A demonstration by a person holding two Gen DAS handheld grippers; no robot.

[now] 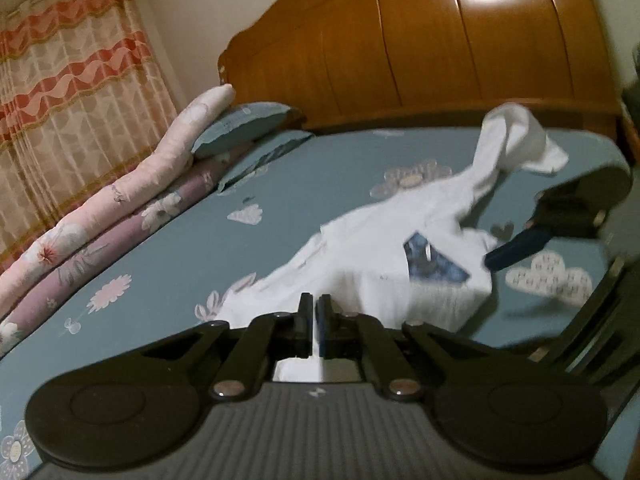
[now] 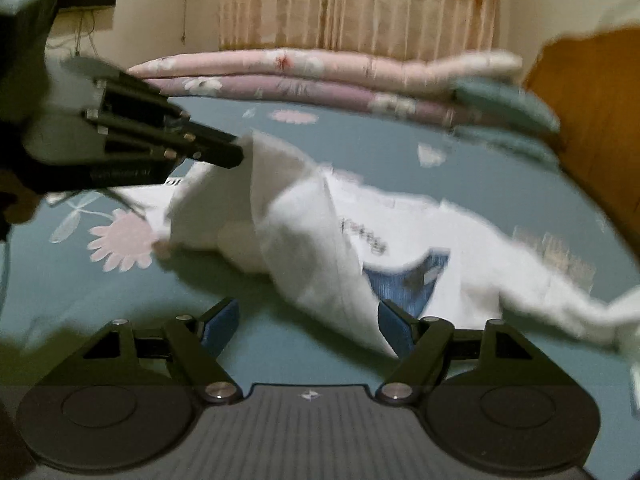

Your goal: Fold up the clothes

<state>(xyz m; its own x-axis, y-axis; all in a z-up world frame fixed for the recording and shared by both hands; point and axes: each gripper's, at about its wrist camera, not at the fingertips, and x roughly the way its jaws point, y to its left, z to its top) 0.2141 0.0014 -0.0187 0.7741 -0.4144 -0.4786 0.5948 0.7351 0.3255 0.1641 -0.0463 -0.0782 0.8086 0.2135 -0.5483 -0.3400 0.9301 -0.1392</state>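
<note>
A white shirt [image 1: 360,264] with a blue print [image 1: 434,264] lies crumpled on the blue flowered bedsheet [image 1: 248,248]. My left gripper [image 1: 316,312] is shut on a bit of its white cloth, which shows between the jaws. In the right wrist view that left gripper [image 2: 236,152] holds a corner of the shirt [image 2: 304,240] lifted off the bed. My right gripper [image 2: 308,328] is open just above the sheet, and the shirt's near fold reaches its right finger [image 2: 396,328] without being pinched. One right-gripper finger [image 1: 516,250] shows beside the shirt in the left wrist view.
Folded pink and purple quilts [image 1: 120,200] and blue pillows [image 1: 240,128] line the bed's far side below a striped curtain [image 1: 72,80]. A wooden headboard [image 1: 420,48] closes the end. A sleeve [image 1: 516,140] of the shirt stands up towards the headboard.
</note>
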